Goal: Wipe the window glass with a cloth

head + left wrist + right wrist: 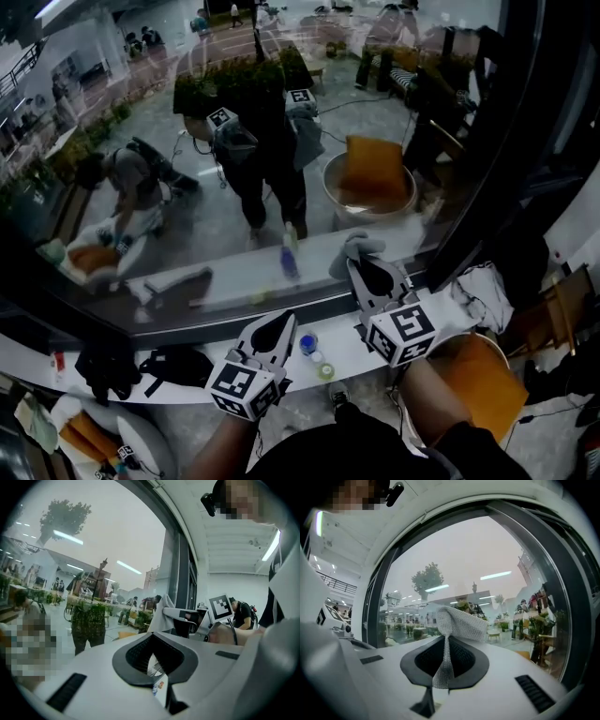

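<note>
The window glass [234, 141] fills the upper part of the head view and carries reflections of a hall. My right gripper [361, 267] is raised close to the pane, shut on a grey cloth [358, 246] that bunches out beyond its tips. The right gripper view shows that cloth [461, 620] pinched between the pads of the right gripper [446, 644], with the glass [454, 564] just ahead. My left gripper [281, 322] hangs lower and to the left, shut and holding nothing. From the left gripper [152, 651] view, the right gripper's cloth [164, 613] shows in the middle distance.
A white ledge [187, 370] runs below the glass, with small bottles [309, 342] and a black bag [178, 366] on it. A dark window frame [487, 169] stands at the right. An orange seat [487, 384] is low right.
</note>
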The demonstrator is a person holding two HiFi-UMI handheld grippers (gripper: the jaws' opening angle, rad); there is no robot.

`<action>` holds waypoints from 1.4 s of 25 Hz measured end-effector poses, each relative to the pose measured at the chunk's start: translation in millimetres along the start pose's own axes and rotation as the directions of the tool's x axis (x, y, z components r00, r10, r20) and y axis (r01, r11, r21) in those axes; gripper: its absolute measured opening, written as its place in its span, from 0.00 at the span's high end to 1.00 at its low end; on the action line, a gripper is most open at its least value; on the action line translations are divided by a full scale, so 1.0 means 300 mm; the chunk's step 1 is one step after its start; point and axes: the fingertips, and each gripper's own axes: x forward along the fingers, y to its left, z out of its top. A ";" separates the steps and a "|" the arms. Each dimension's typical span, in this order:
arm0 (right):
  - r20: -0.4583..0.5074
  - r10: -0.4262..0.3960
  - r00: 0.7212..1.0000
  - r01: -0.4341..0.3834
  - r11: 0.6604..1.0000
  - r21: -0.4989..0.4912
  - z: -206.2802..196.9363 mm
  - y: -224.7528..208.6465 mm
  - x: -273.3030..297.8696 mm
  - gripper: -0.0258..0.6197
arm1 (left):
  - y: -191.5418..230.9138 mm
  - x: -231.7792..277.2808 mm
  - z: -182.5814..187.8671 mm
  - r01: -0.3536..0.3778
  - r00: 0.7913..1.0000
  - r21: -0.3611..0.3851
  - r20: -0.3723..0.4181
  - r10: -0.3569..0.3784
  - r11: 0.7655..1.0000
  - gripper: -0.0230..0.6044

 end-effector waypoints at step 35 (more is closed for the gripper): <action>0.027 -0.162 0.986 0.162 0.987 0.000 0.041 -0.750 0.269 0.90 | 0.000 0.498 0.042 -0.026 1.000 0.048 -0.012 0.027 0.998 0.96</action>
